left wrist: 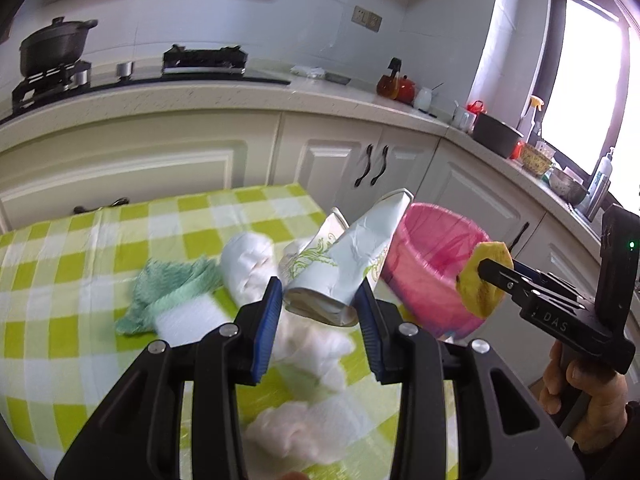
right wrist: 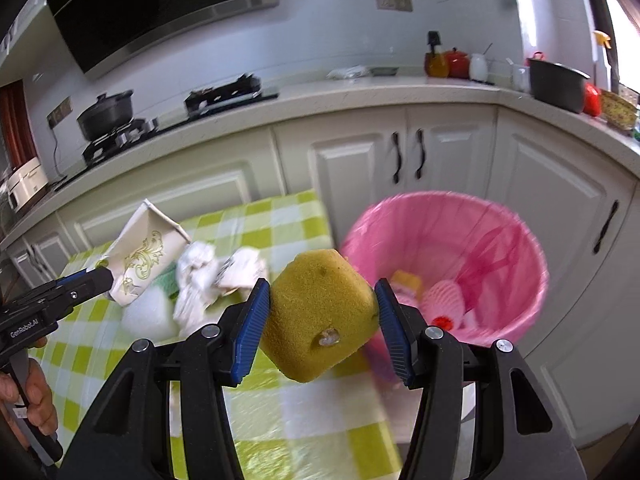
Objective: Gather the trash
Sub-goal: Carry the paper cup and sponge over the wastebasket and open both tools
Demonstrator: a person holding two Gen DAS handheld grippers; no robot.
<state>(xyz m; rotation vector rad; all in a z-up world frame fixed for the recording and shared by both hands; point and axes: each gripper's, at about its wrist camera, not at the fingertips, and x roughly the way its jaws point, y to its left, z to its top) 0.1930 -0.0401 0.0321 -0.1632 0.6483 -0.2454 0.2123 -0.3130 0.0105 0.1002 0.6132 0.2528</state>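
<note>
My left gripper point(left wrist: 320, 300) is shut on a crushed paper cup point(left wrist: 348, 260) with green print and holds it above the table; the cup also shows in the right wrist view point(right wrist: 144, 256). My right gripper point(right wrist: 320, 312) is shut on a yellow sponge point(right wrist: 320, 316) and holds it beside the pink-lined trash bin point(right wrist: 516, 240). The sponge point(left wrist: 482, 280) and bin point(left wrist: 420, 240) also show in the left wrist view. The bin holds some trash. Crumpled white tissues point(left wrist: 320, 348) and a green cloth point(left wrist: 168, 292) lie on the checked tablecloth point(left wrist: 80, 240).
The table with the green-and-white cloth stands in front of white kitchen cabinets point(right wrist: 404, 160). The counter point(left wrist: 200, 96) carries a stove, a black pot point(left wrist: 52, 46), jars and bowls. The bin stands off the table's right edge, near the cabinets.
</note>
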